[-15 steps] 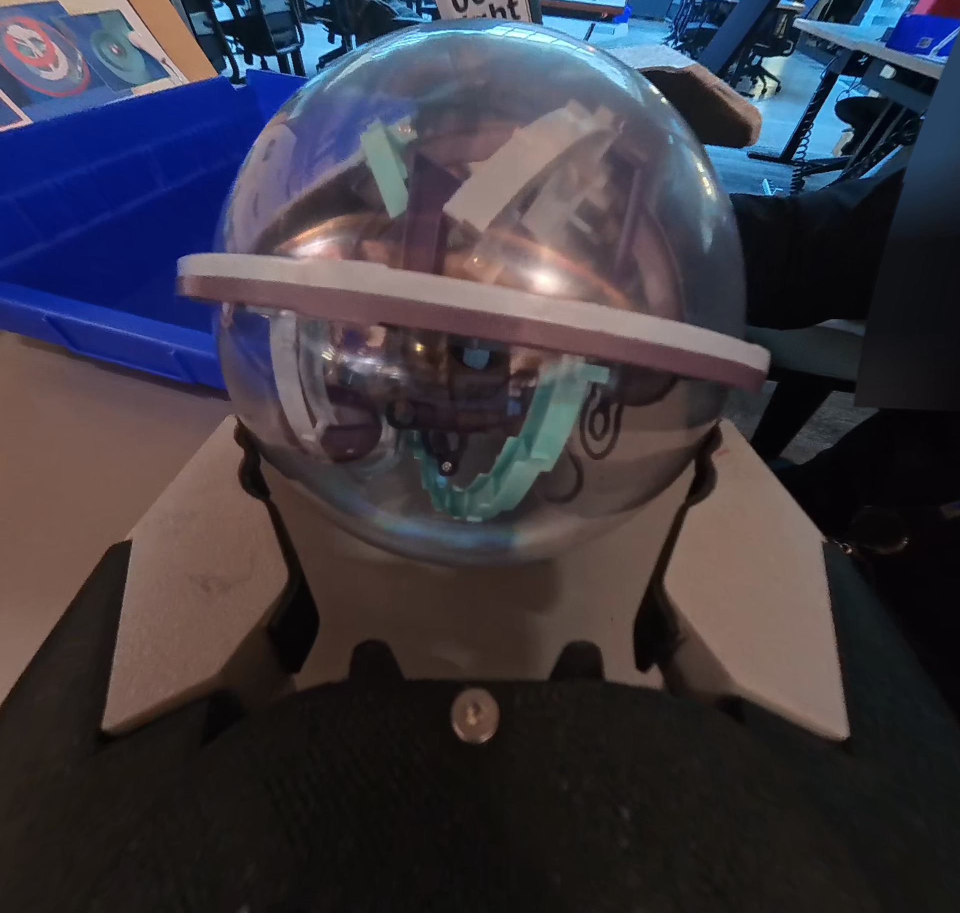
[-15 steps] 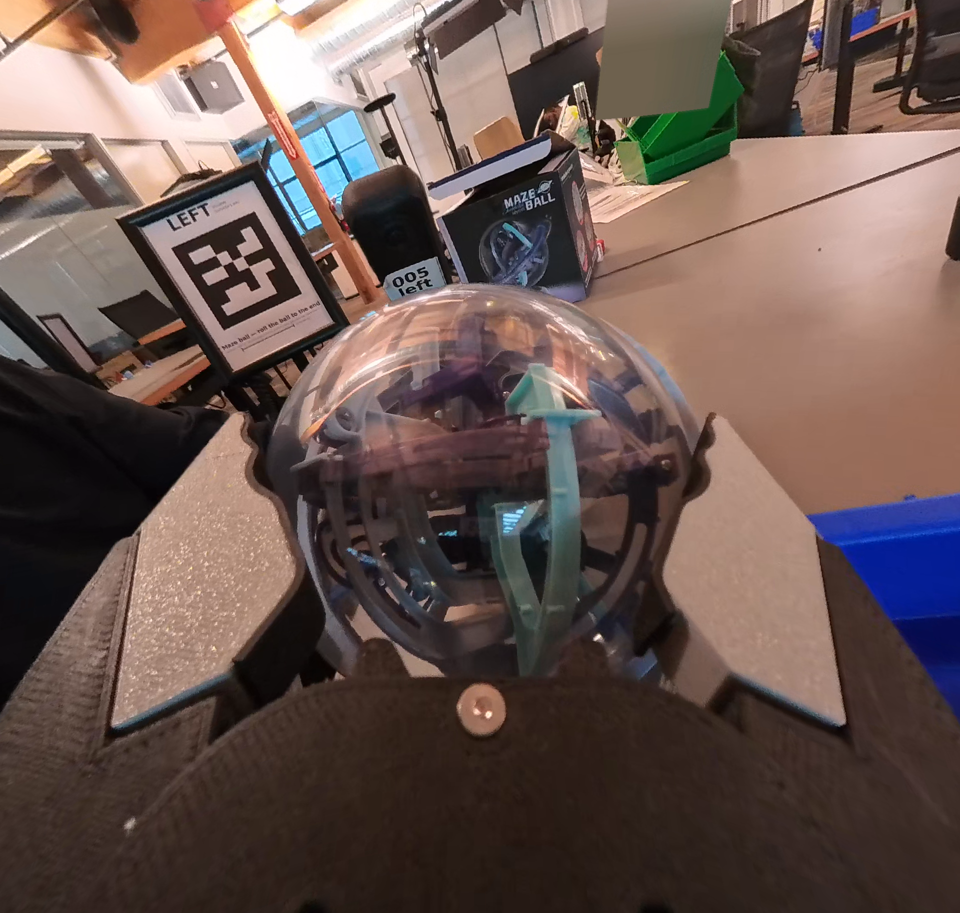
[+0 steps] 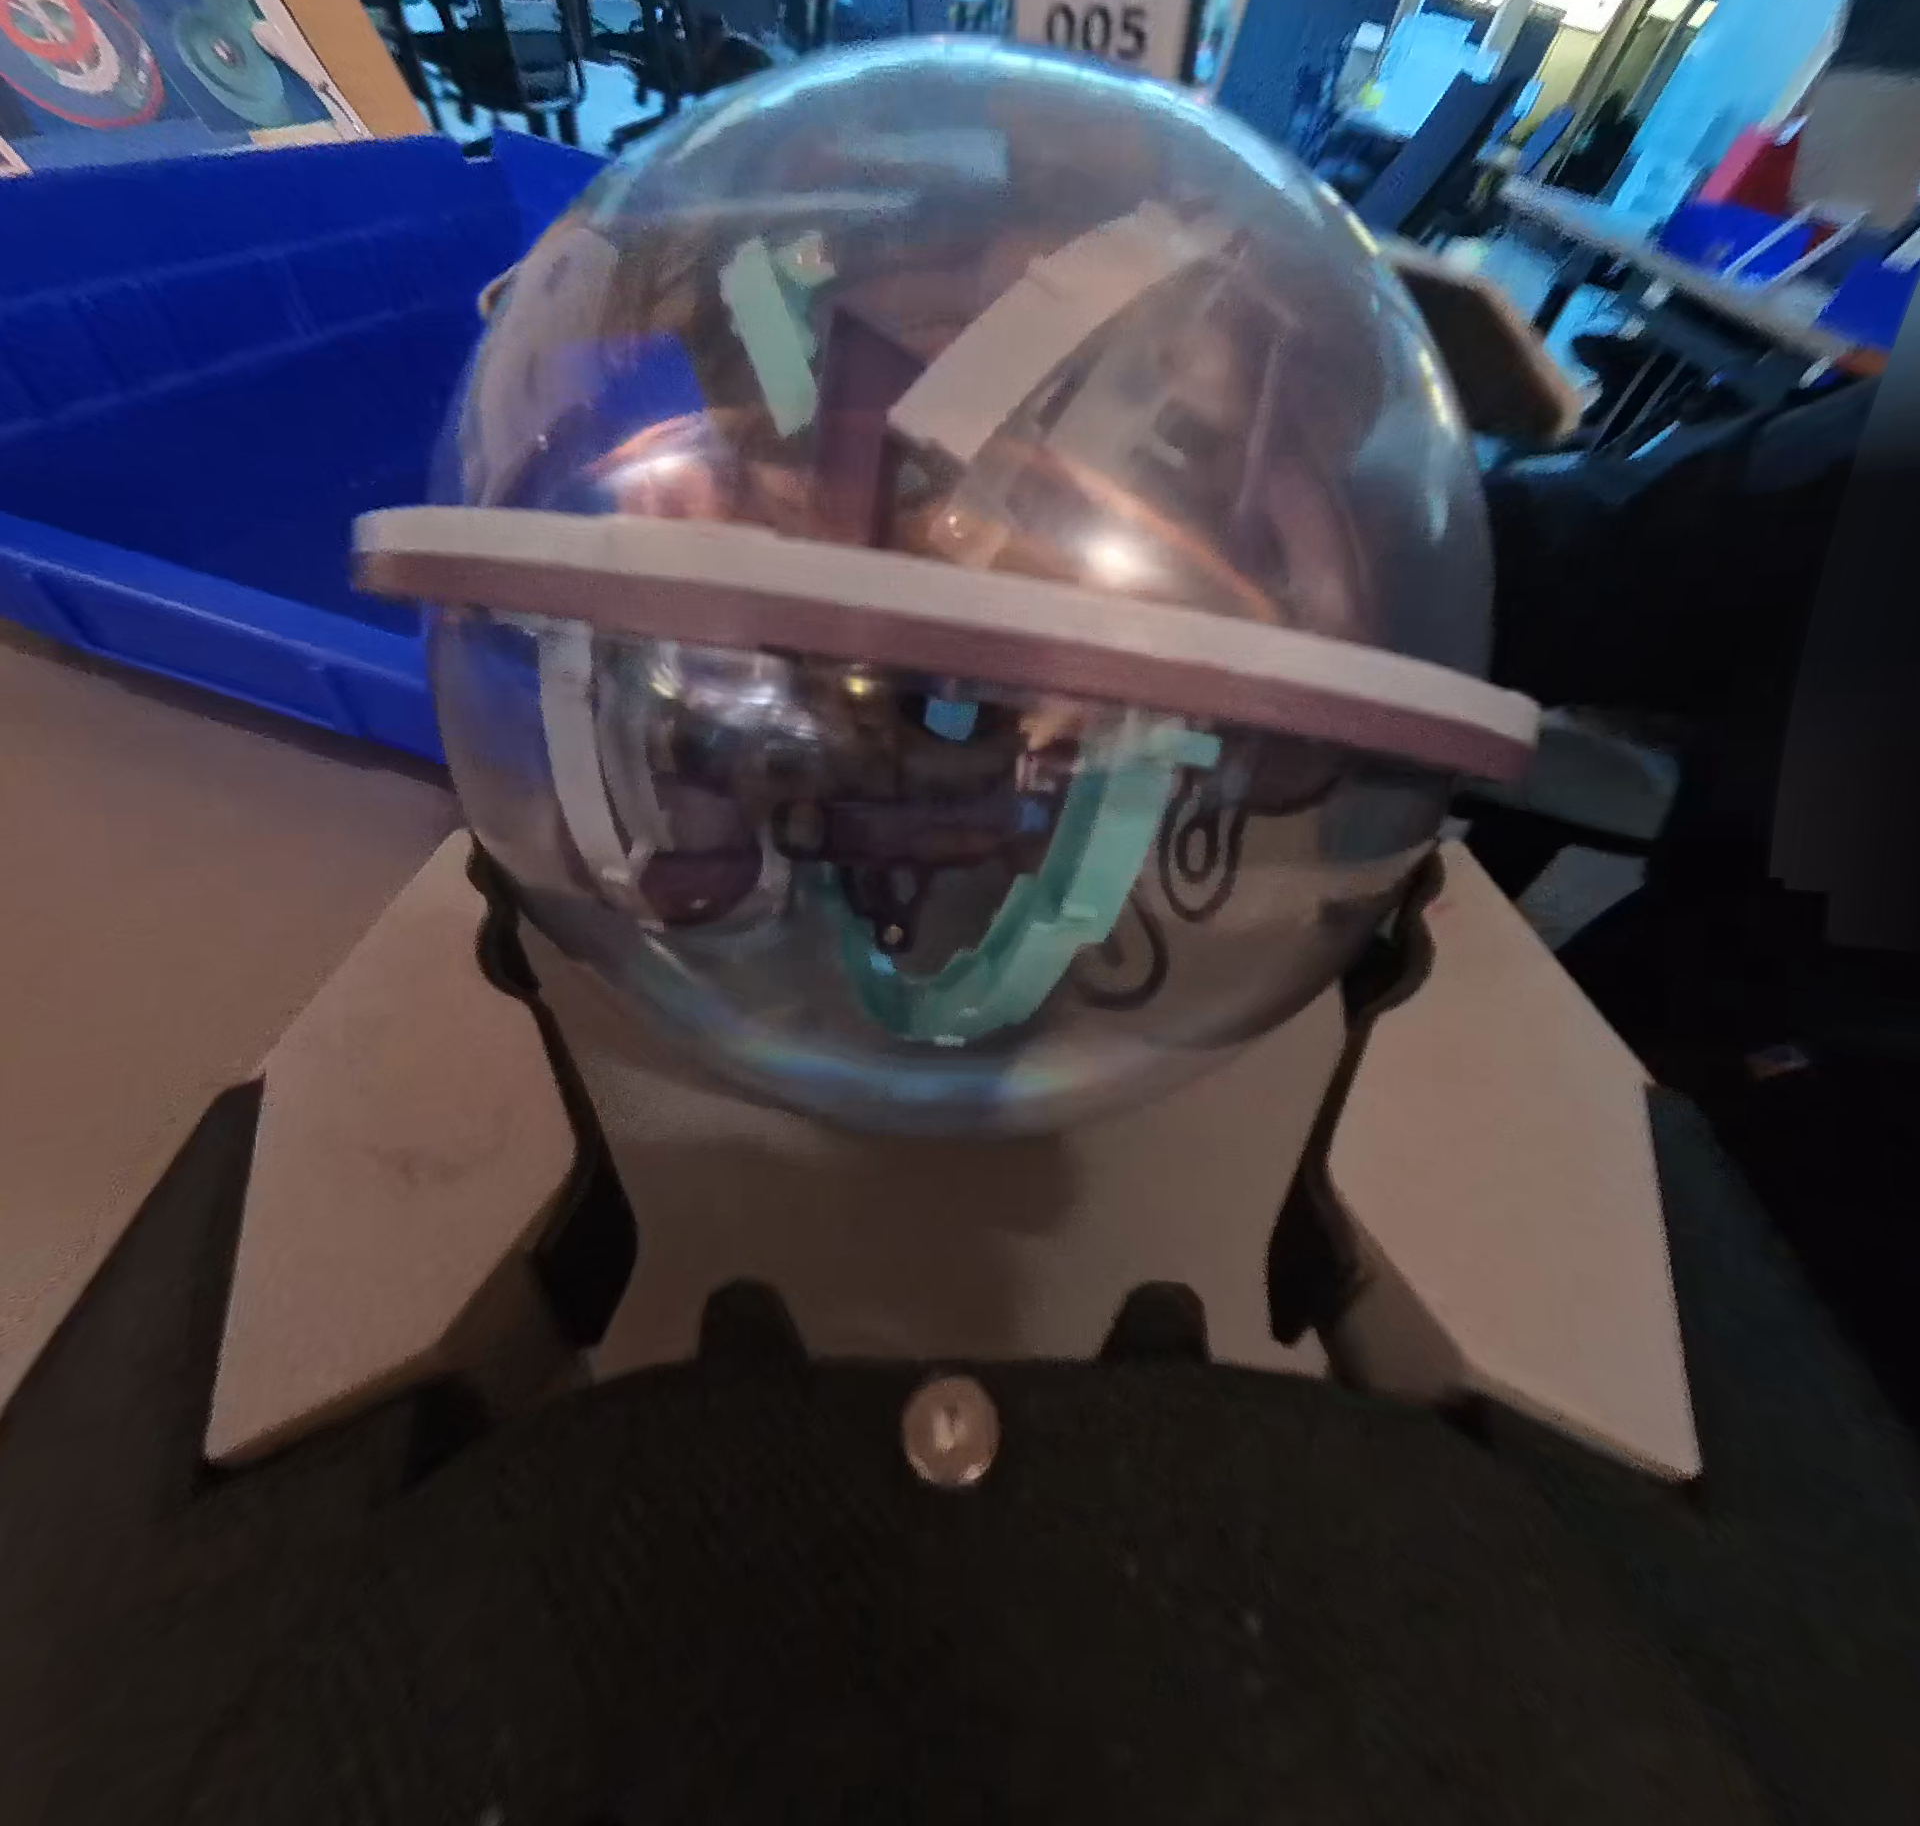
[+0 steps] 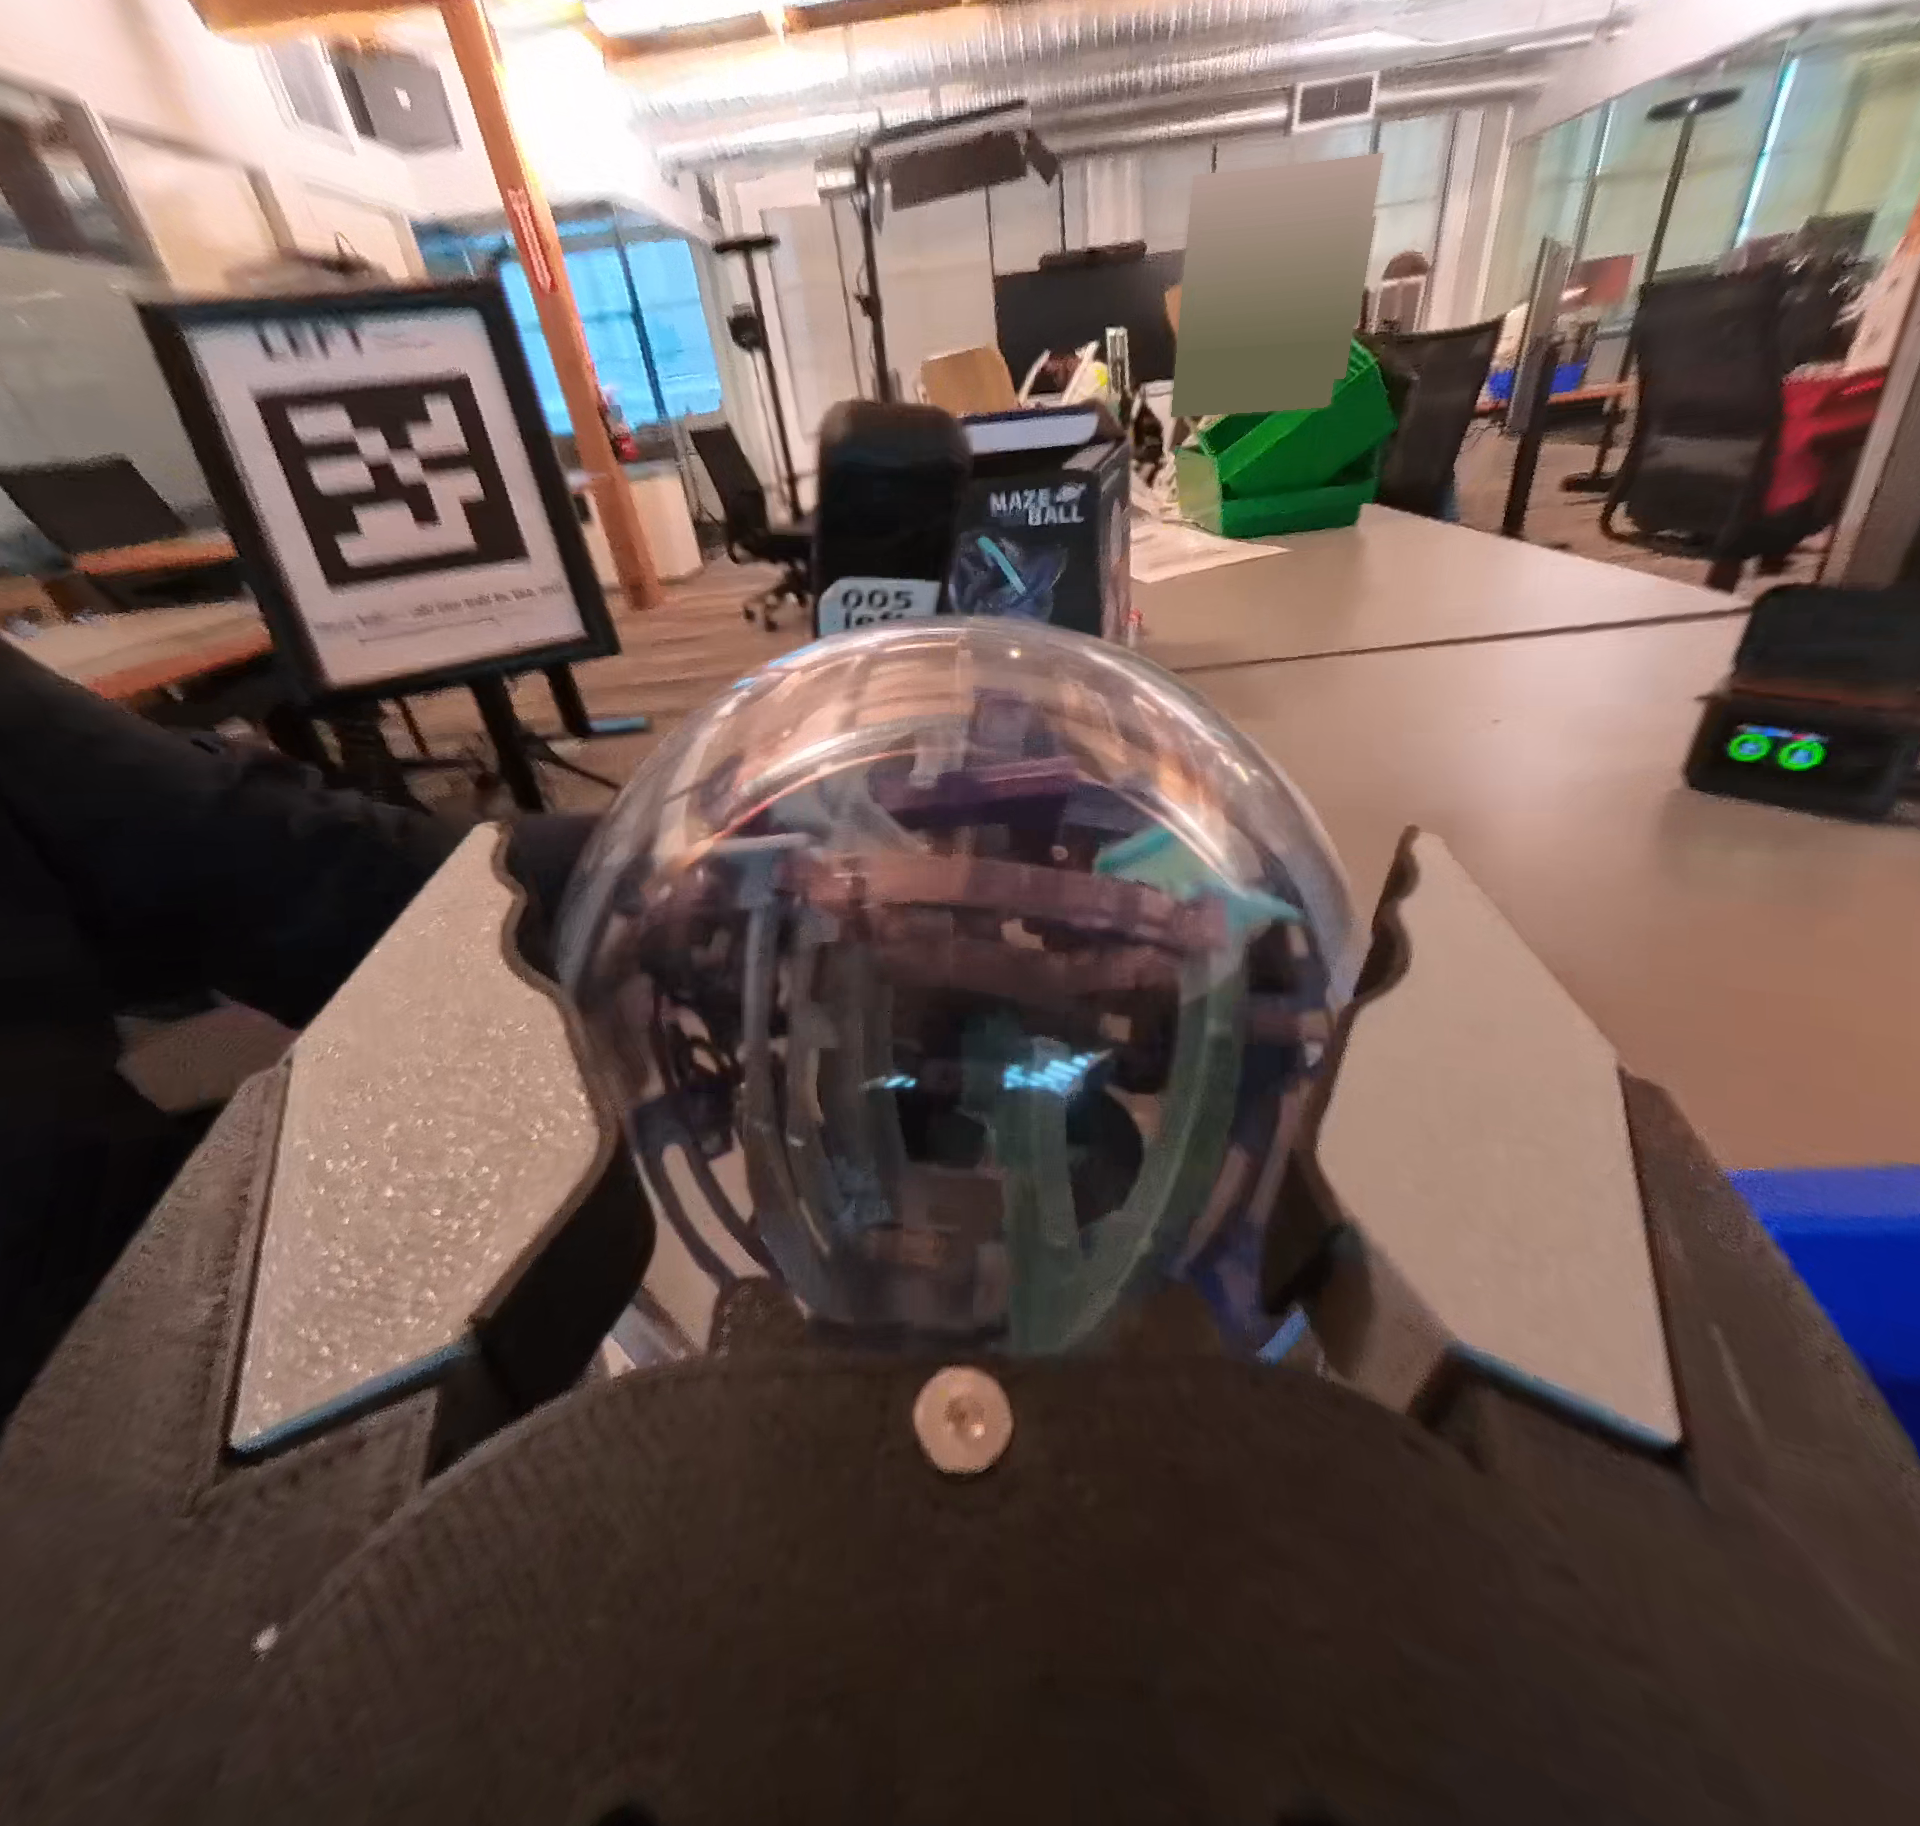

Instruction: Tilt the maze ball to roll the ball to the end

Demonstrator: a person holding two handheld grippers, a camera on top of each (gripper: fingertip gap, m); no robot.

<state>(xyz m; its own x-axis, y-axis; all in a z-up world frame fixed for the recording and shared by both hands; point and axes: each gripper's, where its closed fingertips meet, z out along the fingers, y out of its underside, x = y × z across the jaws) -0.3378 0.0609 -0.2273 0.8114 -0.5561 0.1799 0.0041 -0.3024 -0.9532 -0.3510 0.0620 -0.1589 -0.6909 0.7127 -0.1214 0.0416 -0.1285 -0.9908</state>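
Cradling the clear maze ball [image 3: 956, 571] from opposite sides, the left gripper [image 3: 956, 903] and right gripper [image 4: 961, 945] each have both fingers pressed to its shell, holding it above the table [image 4: 1558, 945]. Behind lie a blue bin [image 3: 208, 374] and a framed sign [image 4: 384, 488]. An abrupt tilt could let the smooth shell slip, or throw the small inner ball, not discernible here, off its track.
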